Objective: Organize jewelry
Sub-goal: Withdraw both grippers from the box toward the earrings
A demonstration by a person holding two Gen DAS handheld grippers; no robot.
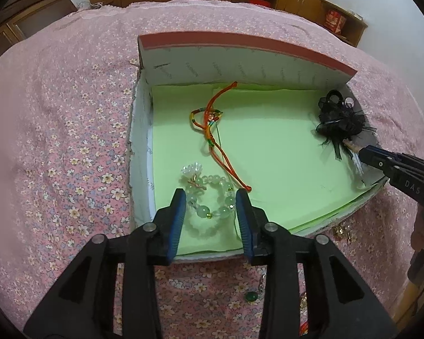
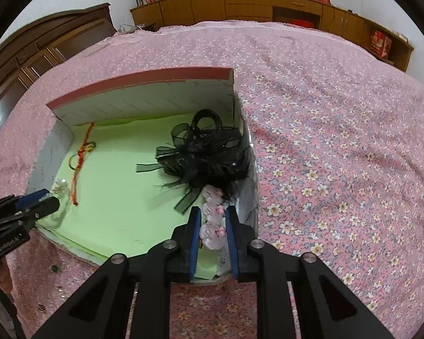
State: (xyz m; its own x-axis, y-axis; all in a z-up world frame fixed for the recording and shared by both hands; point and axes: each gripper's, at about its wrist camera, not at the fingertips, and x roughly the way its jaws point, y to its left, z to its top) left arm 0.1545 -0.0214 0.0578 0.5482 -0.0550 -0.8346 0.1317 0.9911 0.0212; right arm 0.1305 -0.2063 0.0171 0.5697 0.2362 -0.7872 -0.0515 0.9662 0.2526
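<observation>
Two blue-padded fingers of the left gripper [image 1: 212, 197] stand spread around a pale green bead bracelet [image 1: 209, 197] in the green-lined box [image 1: 144, 141], lower centre; "DAS" marks the right gripper [image 1: 361, 152] at right. In the right wrist view, that gripper pinches a pink clip [image 2: 213, 220] at lower centre; "GenRobot.AI" shows at left.

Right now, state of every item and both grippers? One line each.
box: open, lid upright at the back.
green bead bracelet: flat in box, between the open fingers of the left gripper, not gripped.
orange cord: loose on the green liner.
black ribbon hair clip: in box at its right wall.
pink clip: between the fingers of the right gripper; contact unclear.
</observation>
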